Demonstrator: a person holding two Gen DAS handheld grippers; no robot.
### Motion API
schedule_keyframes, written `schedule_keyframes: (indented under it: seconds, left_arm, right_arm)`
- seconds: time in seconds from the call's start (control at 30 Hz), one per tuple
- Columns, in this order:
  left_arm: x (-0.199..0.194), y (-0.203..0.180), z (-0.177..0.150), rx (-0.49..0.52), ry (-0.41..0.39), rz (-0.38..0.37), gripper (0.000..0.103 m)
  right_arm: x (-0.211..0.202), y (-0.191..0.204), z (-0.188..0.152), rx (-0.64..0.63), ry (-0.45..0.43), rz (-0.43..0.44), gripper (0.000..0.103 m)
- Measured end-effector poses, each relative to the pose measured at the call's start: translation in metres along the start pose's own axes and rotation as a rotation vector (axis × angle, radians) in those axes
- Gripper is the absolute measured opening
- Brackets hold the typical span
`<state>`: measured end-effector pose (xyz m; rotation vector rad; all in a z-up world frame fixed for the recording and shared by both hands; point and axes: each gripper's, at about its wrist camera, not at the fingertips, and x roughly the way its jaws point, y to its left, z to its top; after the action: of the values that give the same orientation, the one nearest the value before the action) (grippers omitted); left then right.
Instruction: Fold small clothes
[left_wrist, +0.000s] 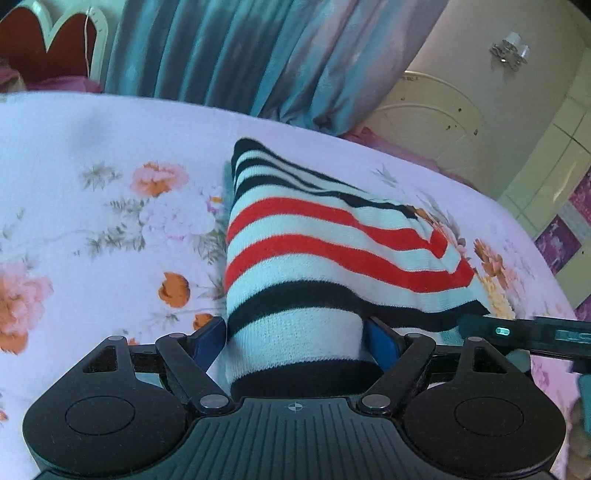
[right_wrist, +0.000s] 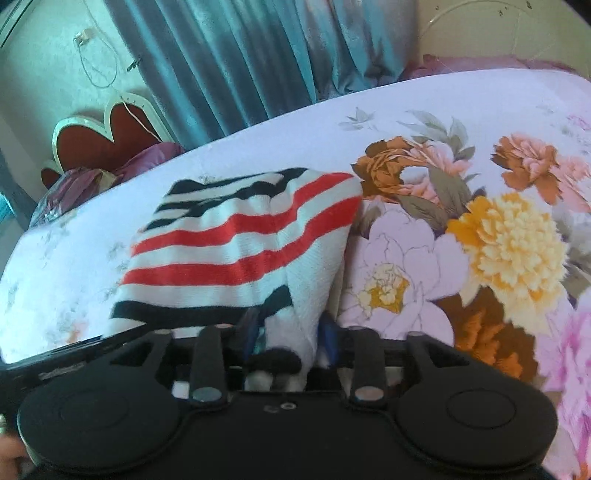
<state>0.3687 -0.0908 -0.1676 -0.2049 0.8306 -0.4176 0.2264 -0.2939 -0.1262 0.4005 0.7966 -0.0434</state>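
Note:
A small knitted garment (left_wrist: 317, 251) with white, red and black stripes lies on the flowered bed sheet (left_wrist: 92, 147). My left gripper (left_wrist: 295, 343) is shut on its near edge, the cloth bunched between the blue pads. In the right wrist view the same striped garment (right_wrist: 236, 236) lies left of centre. My right gripper (right_wrist: 290, 339) is shut on a near corner of it, the cloth pinched between the blue pads. The right gripper's body (left_wrist: 532, 334) shows at the right of the left wrist view.
The bed sheet (right_wrist: 424, 110) carries large flower prints. Blue curtains (left_wrist: 258, 55) hang behind the bed. A red heart-shaped headboard (right_wrist: 107, 140) and a purple pillow (right_wrist: 81, 181) stand at the far left. A white wardrobe (left_wrist: 480, 74) is at the right.

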Motion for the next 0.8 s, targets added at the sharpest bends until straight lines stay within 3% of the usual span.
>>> schedule_keyframes:
  seconds: [0.07, 0.2, 0.33, 0.47, 0.53, 0.57, 0.8]
  left_arm:
    - [-0.003, -0.001, 0.001, 0.015, -0.005, 0.003, 0.08]
    - [-0.003, 0.004, -0.004, 0.058, -0.008, 0.003, 0.08]
    - [0.001, 0.008, -0.006, 0.043, 0.007, -0.013, 0.081]
    - [0.001, 0.007, -0.005, 0.057, 0.018, -0.007, 0.081]
    - [-0.004, 0.005, 0.0, 0.06, 0.022, 0.004, 0.081]
    - [-0.008, 0.003, 0.002, 0.059, 0.018, 0.009, 0.081]
    - [-0.034, -0.012, 0.033, 0.091, -0.076, -0.018, 0.08]
  right_arm:
    - [-0.014, 0.0, -0.007, 0.001, -0.012, 0.017, 0.059]
    - [-0.028, 0.003, -0.026, -0.004, 0.009, 0.002, 0.018]
    - [-0.022, -0.015, -0.049, 0.07, 0.039, -0.001, 0.015]
    - [-0.021, -0.035, -0.055, 0.167, 0.047, 0.048, 0.013]
    - [-0.026, -0.034, -0.051, 0.159, 0.057, 0.045, 0.02]
    - [-0.03, -0.032, -0.049, 0.147, 0.054, 0.025, 0.03]
    - [-0.046, -0.011, -0.022, 0.052, -0.038, -0.001, 0.03]
